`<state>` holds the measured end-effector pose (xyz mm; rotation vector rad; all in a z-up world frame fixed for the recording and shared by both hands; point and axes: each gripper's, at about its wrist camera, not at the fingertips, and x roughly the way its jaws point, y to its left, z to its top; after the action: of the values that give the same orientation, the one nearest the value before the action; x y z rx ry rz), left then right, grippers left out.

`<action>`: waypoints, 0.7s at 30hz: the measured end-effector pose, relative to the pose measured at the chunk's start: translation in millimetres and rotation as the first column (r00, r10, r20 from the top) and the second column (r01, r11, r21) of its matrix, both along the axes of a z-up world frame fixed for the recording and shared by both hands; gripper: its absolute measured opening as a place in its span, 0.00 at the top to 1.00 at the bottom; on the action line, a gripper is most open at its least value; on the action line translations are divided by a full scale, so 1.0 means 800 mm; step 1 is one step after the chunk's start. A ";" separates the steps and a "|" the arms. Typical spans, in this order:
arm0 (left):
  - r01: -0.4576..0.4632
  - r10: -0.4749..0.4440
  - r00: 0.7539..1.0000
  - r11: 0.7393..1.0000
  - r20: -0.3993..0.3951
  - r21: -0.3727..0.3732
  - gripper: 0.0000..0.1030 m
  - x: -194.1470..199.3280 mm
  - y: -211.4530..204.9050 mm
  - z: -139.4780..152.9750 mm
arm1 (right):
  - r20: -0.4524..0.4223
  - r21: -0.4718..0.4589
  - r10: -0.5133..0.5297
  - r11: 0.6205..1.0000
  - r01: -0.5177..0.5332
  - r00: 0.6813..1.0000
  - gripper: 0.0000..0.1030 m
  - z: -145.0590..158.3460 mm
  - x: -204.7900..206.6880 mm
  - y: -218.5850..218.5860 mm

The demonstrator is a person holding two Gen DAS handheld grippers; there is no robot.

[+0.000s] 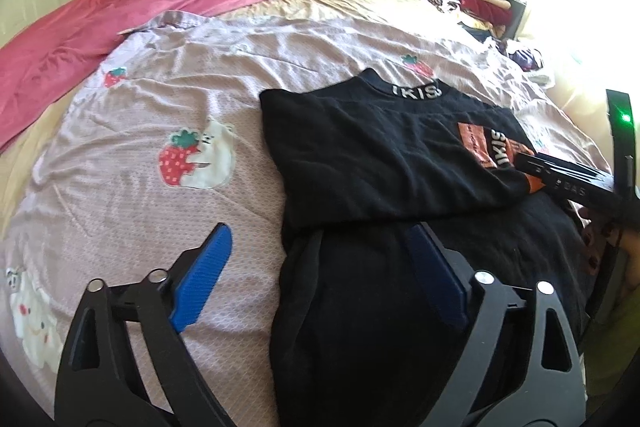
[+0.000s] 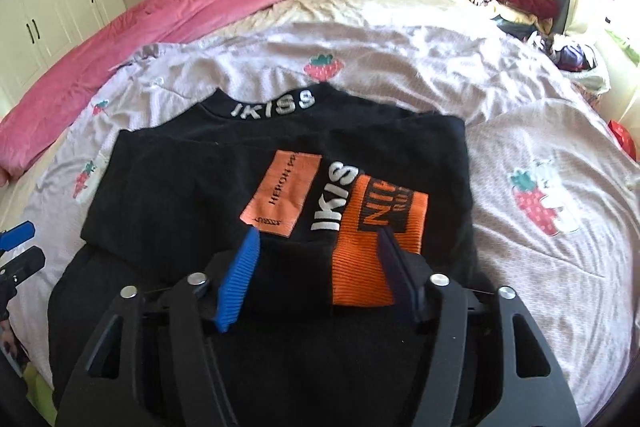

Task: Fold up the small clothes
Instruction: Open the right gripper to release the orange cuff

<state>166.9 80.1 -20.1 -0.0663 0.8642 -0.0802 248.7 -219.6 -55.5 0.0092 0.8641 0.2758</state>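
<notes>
The black sweater (image 2: 280, 167) is laid on the strawberry-print bedspread (image 2: 520, 131), collar away from the cameras, and is judged partly folded: the sides and the orange-cuffed sleeve (image 2: 372, 243) are already turned in over the front. A final fold of the near hem toward the collar appears to be left. The right gripper (image 2: 320, 267) is held spread above the sleeve, gripping nothing; the left gripper (image 1: 324, 267) is likewise spread at the sweater's left edge.
</notes>
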 end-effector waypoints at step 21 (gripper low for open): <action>-0.097 0.102 0.991 0.993 0.082 -0.067 0.09 -0.058 0.055 0.037 | 0.151 0.011 -0.046 0.999 0.045 0.987 0.05 0.061 -0.063 -0.014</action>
<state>120.7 124.2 9.4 -0.1640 0.7716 -0.0168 198.7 -231.0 -7.0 0.0149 0.7112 0.2338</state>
